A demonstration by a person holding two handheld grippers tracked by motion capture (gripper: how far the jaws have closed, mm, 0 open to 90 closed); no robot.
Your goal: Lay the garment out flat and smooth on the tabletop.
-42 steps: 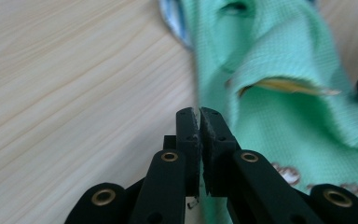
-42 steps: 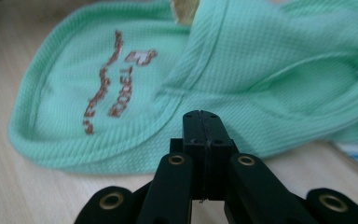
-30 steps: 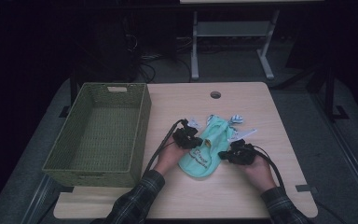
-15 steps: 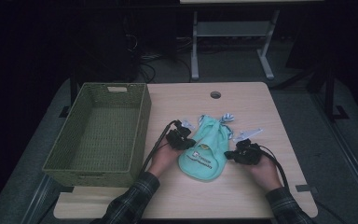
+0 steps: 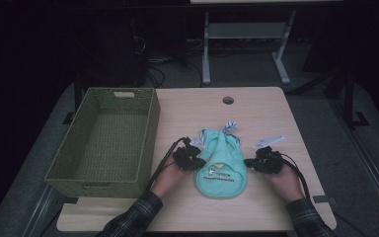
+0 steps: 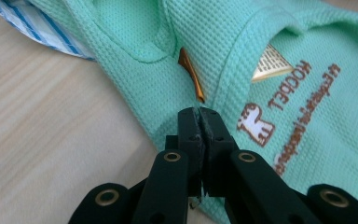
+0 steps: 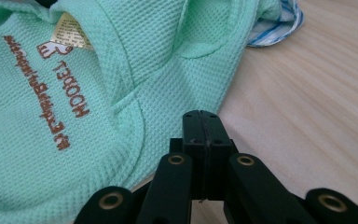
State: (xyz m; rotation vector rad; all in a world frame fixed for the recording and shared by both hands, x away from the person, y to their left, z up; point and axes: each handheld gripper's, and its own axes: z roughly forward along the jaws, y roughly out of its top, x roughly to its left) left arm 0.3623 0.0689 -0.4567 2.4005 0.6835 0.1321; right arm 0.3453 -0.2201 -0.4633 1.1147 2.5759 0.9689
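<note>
1. Pinching the left edge of the mint garment (image 5: 220, 165), the left gripper (image 5: 190, 159) has its jaws pressed together on the fabric.
2. Garment lies flat on the table (image 5: 256, 111), right of the basket (image 5: 103, 143).
3. Right gripper (image 5: 261, 162): jaws fully closed at the garment's right edge; fabric between them cannot be confirmed.

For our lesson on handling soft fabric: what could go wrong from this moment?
1. The left gripper meets only the edge of the mint-green knit garment; that hem could slip.
2. The right gripper is shut beside the cloth, perhaps gripping nothing.
3. The green woven basket stands close; dragged fabric might snag its rim.
</note>
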